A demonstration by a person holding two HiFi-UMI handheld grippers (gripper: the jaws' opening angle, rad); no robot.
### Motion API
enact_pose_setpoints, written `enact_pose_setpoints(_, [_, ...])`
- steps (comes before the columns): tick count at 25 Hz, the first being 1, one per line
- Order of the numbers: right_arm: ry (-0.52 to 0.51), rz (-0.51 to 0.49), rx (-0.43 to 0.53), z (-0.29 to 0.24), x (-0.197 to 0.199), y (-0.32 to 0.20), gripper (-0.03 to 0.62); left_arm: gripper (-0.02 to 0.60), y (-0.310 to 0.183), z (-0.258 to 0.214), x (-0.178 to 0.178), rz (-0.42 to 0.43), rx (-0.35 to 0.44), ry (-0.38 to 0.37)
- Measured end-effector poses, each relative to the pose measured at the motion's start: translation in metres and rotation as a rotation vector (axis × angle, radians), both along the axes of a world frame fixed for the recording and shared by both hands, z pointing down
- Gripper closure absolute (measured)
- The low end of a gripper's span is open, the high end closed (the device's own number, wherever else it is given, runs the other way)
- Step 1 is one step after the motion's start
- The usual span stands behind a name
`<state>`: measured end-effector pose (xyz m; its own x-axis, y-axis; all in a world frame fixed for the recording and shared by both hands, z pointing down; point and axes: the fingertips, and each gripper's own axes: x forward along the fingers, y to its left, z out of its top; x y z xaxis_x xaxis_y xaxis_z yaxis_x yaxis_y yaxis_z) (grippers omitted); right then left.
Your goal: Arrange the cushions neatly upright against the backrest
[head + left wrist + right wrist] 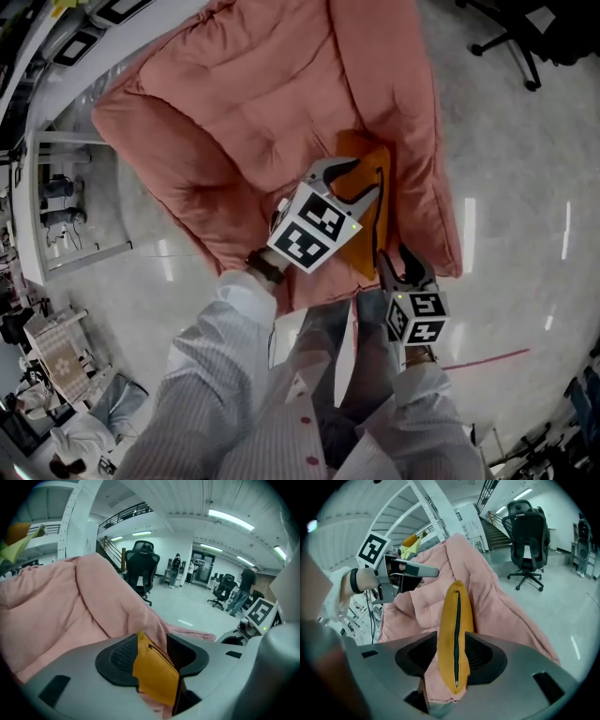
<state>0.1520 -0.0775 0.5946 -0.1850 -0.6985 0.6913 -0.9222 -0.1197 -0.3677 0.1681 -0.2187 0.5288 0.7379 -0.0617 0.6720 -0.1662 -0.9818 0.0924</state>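
Note:
An orange cushion (367, 217) with a dark zipper stands on edge on the pink padded sofa (253, 103), close to its right armrest. My left gripper (356, 178) straddles the cushion's far end; in the left gripper view an orange corner (157, 672) sits between the jaws with a gap on the right side, so my left gripper (154, 645) is open. My right gripper (401, 267) is at the near end. In the right gripper view the cushion's zipper edge (456, 620) rises between the jaws of my right gripper (457, 657), which is also open.
The pink sofa's backrest (51, 606) rises left of the cushion. Black office chairs (527, 531) (140, 566) stand on the glossy floor beyond. White shelving (66, 197) is at the left. People (243, 588) stand far off.

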Motion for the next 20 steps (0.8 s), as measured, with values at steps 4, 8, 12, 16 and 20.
enact_pose_setpoints(4, [-0.041,0.002,-0.046,0.039,-0.005,0.006,0.4,0.361,-0.006,0.033,0.006,-0.005,-0.026,-0.028])
enact_pose_setpoints(8, [-0.075,0.006,-0.091,0.076,-0.012,0.008,0.361,0.317,-0.007,0.063,0.006,-0.023,-0.063,-0.055])
enact_pose_setpoints(12, [-0.093,0.022,-0.155,0.105,-0.02,0.011,0.345,0.289,-0.007,0.083,0.005,-0.016,-0.085,-0.077])
enact_pose_setpoints(16, [-0.09,0.02,-0.196,0.122,-0.023,0.02,0.339,0.255,-0.008,0.094,0.012,-0.034,-0.103,-0.071])
enact_pose_setpoints(20, [-0.085,0.019,-0.206,0.128,-0.024,0.023,0.339,0.247,-0.014,0.095,0.017,-0.059,-0.098,-0.064])
